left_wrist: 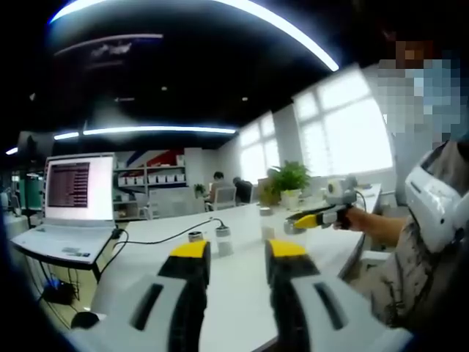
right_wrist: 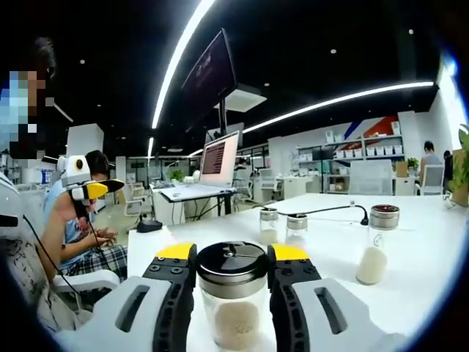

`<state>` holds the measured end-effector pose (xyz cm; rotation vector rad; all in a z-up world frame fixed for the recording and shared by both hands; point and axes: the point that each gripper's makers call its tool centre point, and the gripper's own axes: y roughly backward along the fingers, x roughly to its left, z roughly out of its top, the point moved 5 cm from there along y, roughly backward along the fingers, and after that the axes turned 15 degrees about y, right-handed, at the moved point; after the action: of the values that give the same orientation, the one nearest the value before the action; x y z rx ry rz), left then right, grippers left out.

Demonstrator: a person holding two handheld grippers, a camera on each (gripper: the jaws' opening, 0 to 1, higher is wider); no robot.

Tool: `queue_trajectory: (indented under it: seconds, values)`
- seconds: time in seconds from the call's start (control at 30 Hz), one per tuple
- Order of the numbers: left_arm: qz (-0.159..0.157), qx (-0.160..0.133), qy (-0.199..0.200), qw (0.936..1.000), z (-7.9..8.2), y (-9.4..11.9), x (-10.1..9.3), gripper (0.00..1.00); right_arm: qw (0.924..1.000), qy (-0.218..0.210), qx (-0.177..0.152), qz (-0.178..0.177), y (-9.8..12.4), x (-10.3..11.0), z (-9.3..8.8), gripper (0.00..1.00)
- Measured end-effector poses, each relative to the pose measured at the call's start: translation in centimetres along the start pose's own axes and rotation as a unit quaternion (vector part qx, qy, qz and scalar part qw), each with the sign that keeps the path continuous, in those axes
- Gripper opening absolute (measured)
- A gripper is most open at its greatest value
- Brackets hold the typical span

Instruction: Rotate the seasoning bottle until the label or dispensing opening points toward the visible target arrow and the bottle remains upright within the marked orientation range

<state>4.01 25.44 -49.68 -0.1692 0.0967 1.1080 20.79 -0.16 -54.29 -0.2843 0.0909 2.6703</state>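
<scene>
1. Here, no brand or label can be read on any bottle; the open white laptop [left_wrist: 69,220] shows rows of text on its screen, too small to make out.
2. In the right gripper view, the right hand-held gripper [right_wrist: 233,273], grey with yellow tips, rises from the bottom edge with its jaws pinching a clear glass seasoning bottle [right_wrist: 233,297] that has a shiny metal cap and pale granules inside.
3. The bottle stands upright between the jaws, each jaw touching one side just below the cap, above the white counter [right_wrist: 418,293].
4. Farther along the counter stand two small glass shakers [right_wrist: 284,229] side by side and, to their right, a taller glass shaker with a dark metal lid [right_wrist: 377,243], all well apart from the held bottle.
5. In the left gripper view, the left hand-held gripper [left_wrist: 238,268] points forward over the counter with its yellow-tipped jaws spread and nothing between them.
6. The same hand-held gripper appears at the left of the right gripper view, raised in the air.
7. A black cable [left_wrist: 157,236] runs from the laptop across the counter.
8. A potted green plant [left_wrist: 289,183] stands near the windows.
</scene>
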Motion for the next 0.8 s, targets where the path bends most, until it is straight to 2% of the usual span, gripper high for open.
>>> queue_trajectory:
  seconds: [0.8]
  values:
    - [-0.006, 0.007, 0.005, 1.0000, -0.34, -0.36, 0.12, 0.31, 0.9950, -0.002, -0.015, 0.098, 0.05, -0.76, -0.24, 0.37]
